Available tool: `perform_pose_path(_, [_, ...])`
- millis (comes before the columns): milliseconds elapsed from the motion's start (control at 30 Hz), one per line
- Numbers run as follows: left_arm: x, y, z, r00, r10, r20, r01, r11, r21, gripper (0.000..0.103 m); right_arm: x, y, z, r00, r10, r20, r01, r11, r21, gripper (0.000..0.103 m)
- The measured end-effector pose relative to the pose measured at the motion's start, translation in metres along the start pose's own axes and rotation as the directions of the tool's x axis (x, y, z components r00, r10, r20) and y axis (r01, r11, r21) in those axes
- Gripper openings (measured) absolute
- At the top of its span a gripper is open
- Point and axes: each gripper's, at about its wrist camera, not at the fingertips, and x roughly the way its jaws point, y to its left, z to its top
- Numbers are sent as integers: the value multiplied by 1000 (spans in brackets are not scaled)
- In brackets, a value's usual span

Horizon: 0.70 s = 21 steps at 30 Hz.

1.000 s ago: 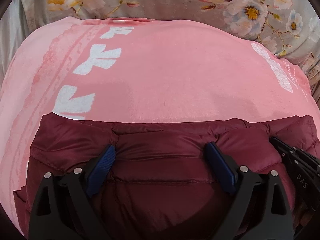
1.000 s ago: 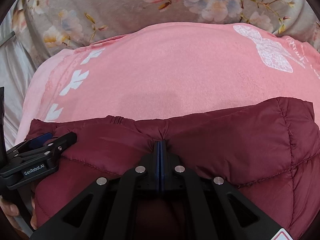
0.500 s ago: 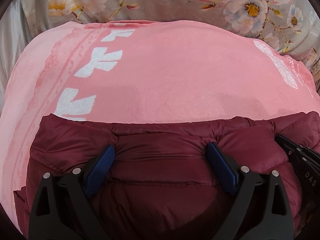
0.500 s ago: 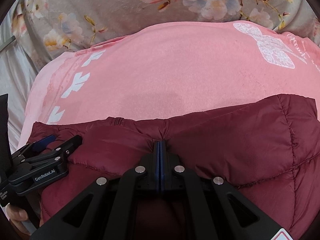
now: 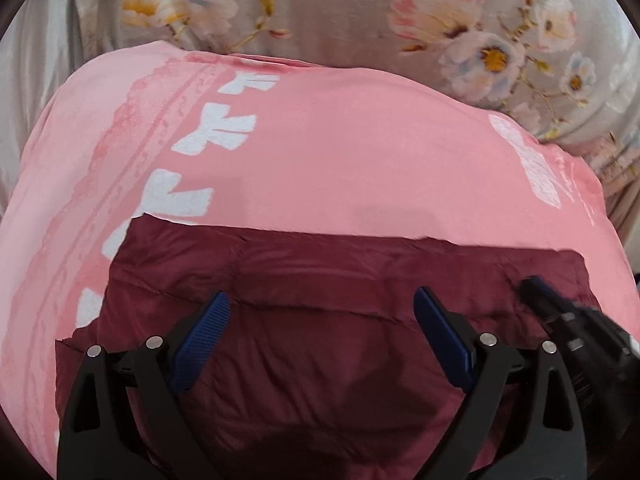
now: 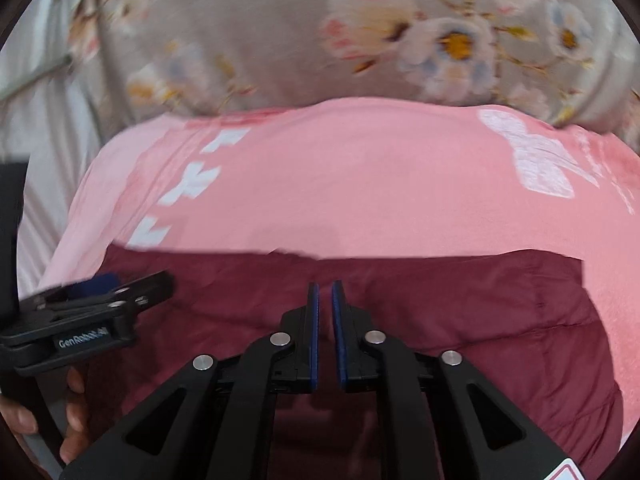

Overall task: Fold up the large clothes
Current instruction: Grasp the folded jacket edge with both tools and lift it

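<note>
A dark red quilted puffer jacket (image 5: pixel 328 320) lies folded flat on a pink blanket (image 5: pixel 340 168); it also shows in the right wrist view (image 6: pixel 460 320). My left gripper (image 5: pixel 320 320) is wide open just above the jacket, holding nothing. My right gripper (image 6: pixel 325 300) has its jaws a narrow gap apart, with no cloth between them, above the jacket's far edge. The left gripper appears at the left of the right wrist view (image 6: pixel 120 292). The right gripper appears at the right of the left wrist view (image 5: pixel 552 304).
The pink blanket (image 6: pixel 360 184) with white prints lies on a floral bedsheet (image 5: pixel 360 20), which also shows in the right wrist view (image 6: pixel 280 40). A person's hand (image 6: pixel 72 412) holds the left gripper's handle.
The right gripper has opened slightly and let go of the jacket's edge. Both grippers have lifted and pulled back; the jacket's edge now lies flat.
</note>
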Motion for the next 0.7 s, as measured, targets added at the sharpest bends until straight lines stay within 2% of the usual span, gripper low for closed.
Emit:
perform_pose_path(67, [-1,-16,-6,999,47,5,-47,997,62,88,8,10,-6,999,-34,-34,33,999,-22,5])
perform_pose_path(100, [3,-20,-11,995,103,7,-103,991,88,88,12,8,-9,998,-27,-49,26,1000,-15,5])
perform_pose_path(133, [9,-20,-14,993,114,-8,-113,989,92,88,16,5,-12,997,-6,-73,6,1000,11,5])
perform_pose_path(200, [21,-15,-20,994,107,-36,-104,992,66,90,22,-3,-17,994,37,-103,-31,998,60,5])
perform_pose_path(267, [23,-14,-23,994,110,-26,-108,992,57,92,25,-9,-19,991,65,-115,-54,994,91,4])
perform_pose_path(467, [30,-19,-28,988,153,-11,-151,985,81,95,30,-8,-25,992,64,-112,-53,994,94,4])
perform_pose_path(633, [31,-18,-29,988,157,-15,-155,985,77,95,29,-16,-26,988,109,-105,-95,986,135,3])
perform_pose_path(700, [29,-18,-29,987,159,-15,-157,985,74,95,21,-16,-27,989,104,-101,-88,985,148,3])
